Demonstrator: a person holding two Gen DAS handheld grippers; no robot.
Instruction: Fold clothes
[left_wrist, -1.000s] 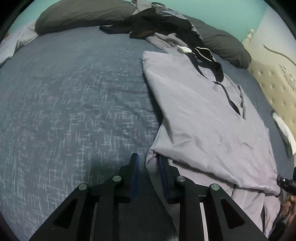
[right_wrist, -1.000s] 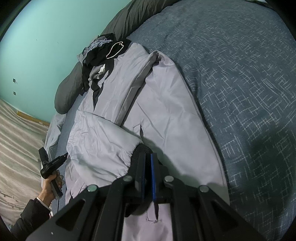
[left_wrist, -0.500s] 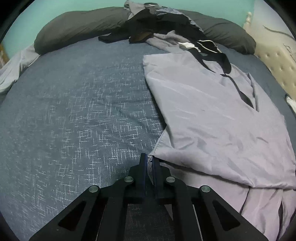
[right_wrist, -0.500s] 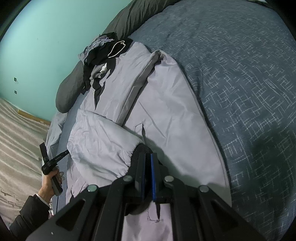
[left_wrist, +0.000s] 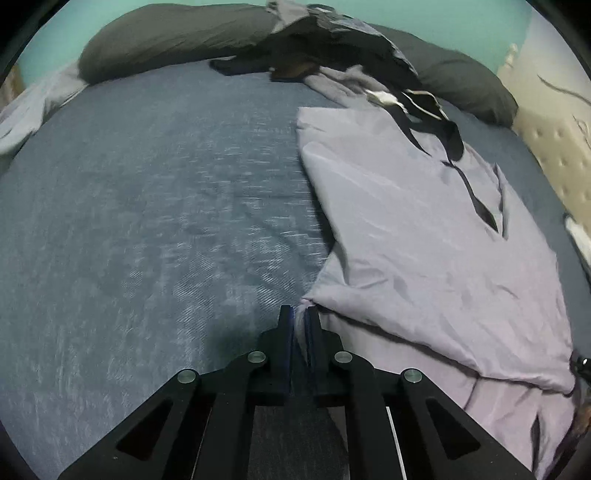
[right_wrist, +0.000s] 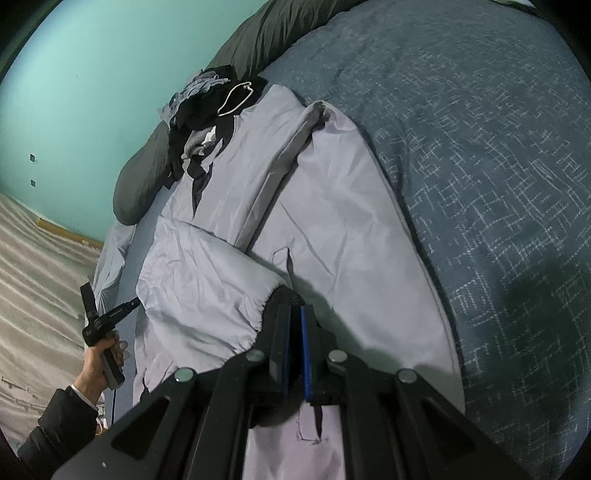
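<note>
- Left gripper (left_wrist: 301, 317) is clenched on a corner of the lilac jacket (left_wrist: 424, 251), which lies flat on the blue bedspread (left_wrist: 147, 221).
- Right gripper (right_wrist: 295, 314) pinches the jacket's elastic cuff (right_wrist: 275, 295).
- Clothes pile (left_wrist: 332, 44) at 12 o'clock.

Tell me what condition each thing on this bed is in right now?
Lavender jacket: spread flat on the bed, partly folded, one sleeve laid across.
Left tool: shut on the lavender jacket's edge.
Right tool: shut on the jacket's black cuff.
Clothes pile: heaped, unfolded, against the pillows.
</note>
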